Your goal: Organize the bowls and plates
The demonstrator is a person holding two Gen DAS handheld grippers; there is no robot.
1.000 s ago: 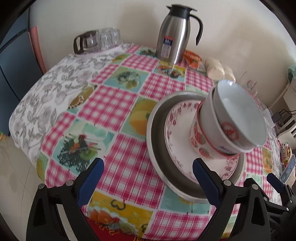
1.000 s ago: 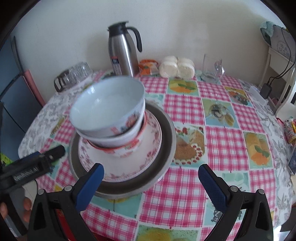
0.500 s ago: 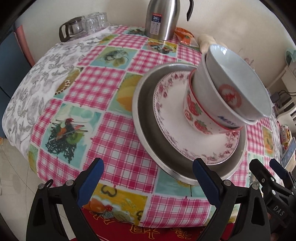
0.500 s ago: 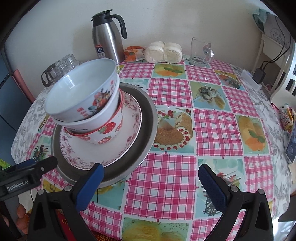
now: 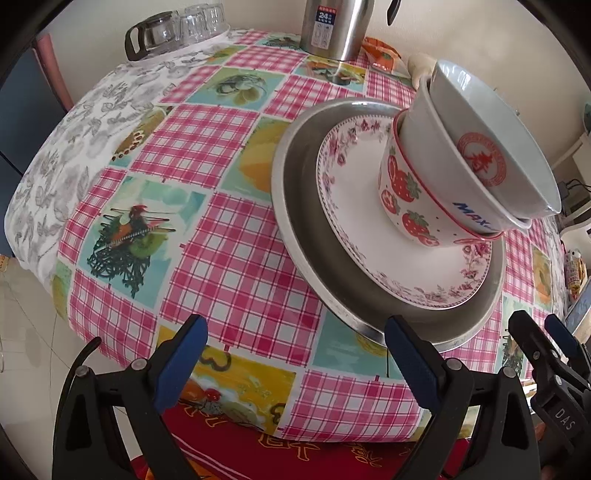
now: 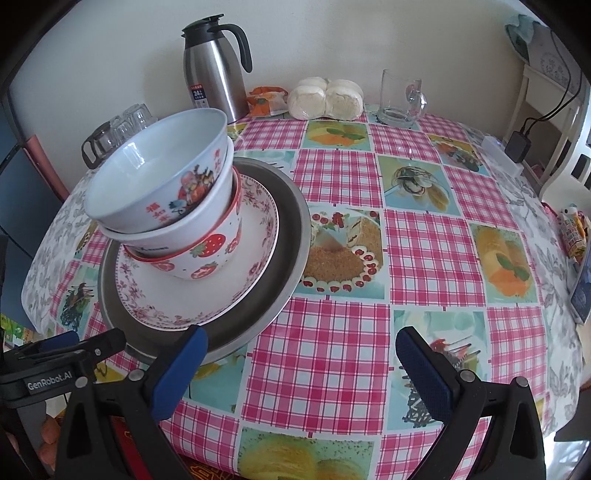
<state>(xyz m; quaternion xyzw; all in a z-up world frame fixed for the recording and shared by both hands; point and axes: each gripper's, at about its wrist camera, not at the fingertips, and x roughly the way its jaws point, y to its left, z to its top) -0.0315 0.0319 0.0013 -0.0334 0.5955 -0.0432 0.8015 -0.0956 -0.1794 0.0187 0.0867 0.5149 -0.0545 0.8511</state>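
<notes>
A stack stands on the checked tablecloth: a metal plate [image 5: 306, 229] [image 6: 288, 236] at the bottom, a floral plate [image 5: 354, 206] [image 6: 207, 291] on it, a strawberry bowl [image 5: 402, 192] [image 6: 210, 254], then two white bowls [image 5: 476, 155] [image 6: 155, 184] nested on top and leaning. My left gripper [image 5: 295, 358] is open and empty, just in front of the stack near the table's front edge. My right gripper [image 6: 303, 369] is open and empty, to the right front of the stack. Each gripper shows in the other's view [image 5: 546, 354] [image 6: 70, 347].
A steel thermos jug [image 6: 216, 70] [image 5: 332, 26] stands at the back by the wall. Upturned glasses and a glass pot [image 6: 118, 129] [image 5: 173, 31] sit back left. Buns in wrap [image 6: 325, 98], a snack pack [image 6: 266, 101] and a glass mug [image 6: 400, 98] sit at the back.
Both grippers have drawn back and risen from the stack, so it looks lower and farther in both views. The stack has not moved. Both grippers stay open.
</notes>
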